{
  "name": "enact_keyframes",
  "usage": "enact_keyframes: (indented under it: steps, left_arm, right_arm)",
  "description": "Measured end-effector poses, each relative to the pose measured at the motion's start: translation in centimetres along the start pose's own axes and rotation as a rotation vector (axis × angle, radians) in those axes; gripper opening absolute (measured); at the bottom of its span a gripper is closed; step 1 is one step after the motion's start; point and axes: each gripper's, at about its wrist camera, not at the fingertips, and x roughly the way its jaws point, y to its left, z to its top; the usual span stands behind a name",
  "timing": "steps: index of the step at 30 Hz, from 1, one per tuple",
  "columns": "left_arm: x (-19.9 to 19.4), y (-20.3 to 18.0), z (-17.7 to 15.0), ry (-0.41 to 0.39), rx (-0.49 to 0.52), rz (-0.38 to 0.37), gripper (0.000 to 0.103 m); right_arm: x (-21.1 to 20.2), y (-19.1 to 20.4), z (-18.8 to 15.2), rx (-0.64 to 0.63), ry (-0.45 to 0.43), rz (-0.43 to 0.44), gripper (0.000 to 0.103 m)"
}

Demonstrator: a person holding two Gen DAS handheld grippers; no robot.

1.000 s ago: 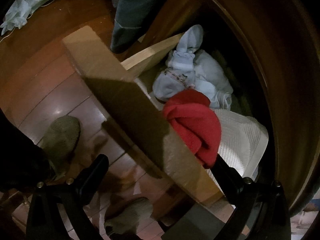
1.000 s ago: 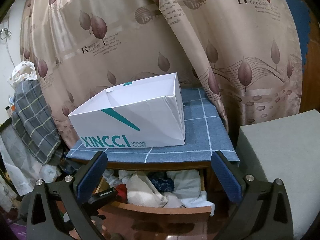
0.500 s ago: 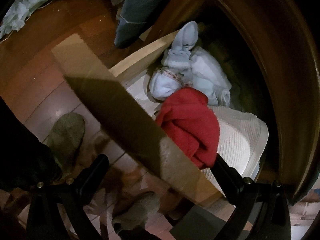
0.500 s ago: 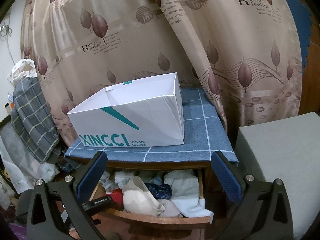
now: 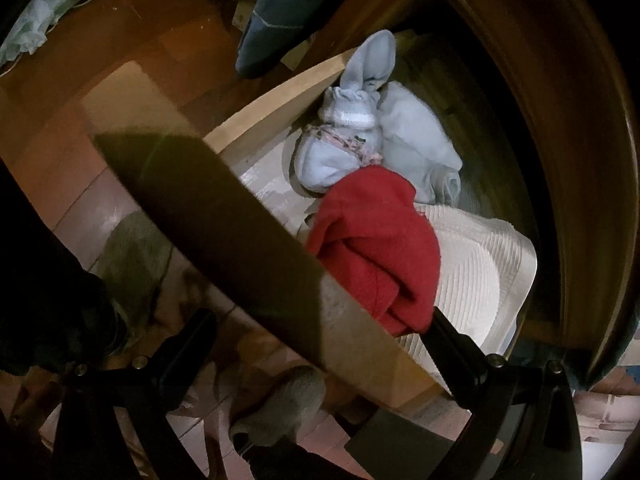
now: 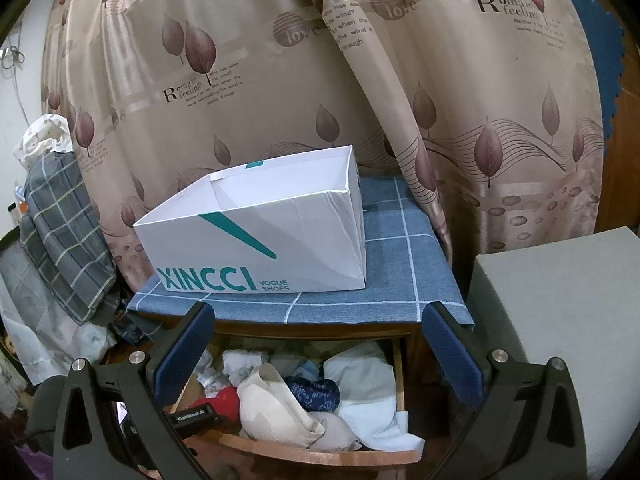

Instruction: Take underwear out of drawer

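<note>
Drawer [image 6: 304,454] open below spread right gripper [image 6: 318,354], left gripper [image 5: 320,344] spread astride drawer front, one finger [image 5: 448,336] against red cloth [image 5: 376,248], beige underwear [image 6: 276,408] between right fingers [image 6: 452,356], untouched.

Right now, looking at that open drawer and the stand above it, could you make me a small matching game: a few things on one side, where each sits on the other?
Things:
1. white shoe box
2. red garment
3. blue checked cloth
4. grey slipper

Places:
A. on the floor, in front of the drawer
B. inside the drawer, against its front panel
C. spread over the top of the stand
D. standing on the cloth, above the drawer

Pairs: 1-D, 2-B, 3-C, 4-A
</note>
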Motion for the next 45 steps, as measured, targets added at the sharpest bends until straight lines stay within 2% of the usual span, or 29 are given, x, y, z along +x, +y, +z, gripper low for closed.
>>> enact_keyframes:
  steps: [17, 25, 31, 35, 39, 45]
  left_arm:
    - [0.1, 0.5, 0.5, 0.04, 0.008, -0.012, 0.103]
    - [-0.8, 0.2, -0.2, 0.001, 0.063, -0.008, 0.103]
    - [-3.1, -1.7, -0.7, -0.089, 0.214, 0.056, 0.103]
    - [-6.4, -3.0, -2.1, -0.143, 0.376, 0.101, 0.103]
    - [-8.3, -4.8, -2.9, -0.136, 0.563, 0.163, 0.103]
    - [-10.5, -7.8, -1.7, -0.106, 0.736, 0.123, 0.103]
  right_arm:
    - [0.0, 0.0, 0.0, -0.003, -0.001, 0.0, 0.103]
    - [0.0, 0.1, -0.1, -0.004, -0.002, 0.0, 0.103]
    - [0.0, 0.1, -0.1, -0.002, -0.002, -0.001, 0.103]
    - [0.0, -0.4, 0.2, 0.007, -0.004, 0.003, 0.103]
    - [0.0, -0.8, 0.3, 0.017, -0.007, 0.006, 0.103]
    - [-0.1, -1.0, 0.2, 0.025, -0.014, 0.009, 0.103]
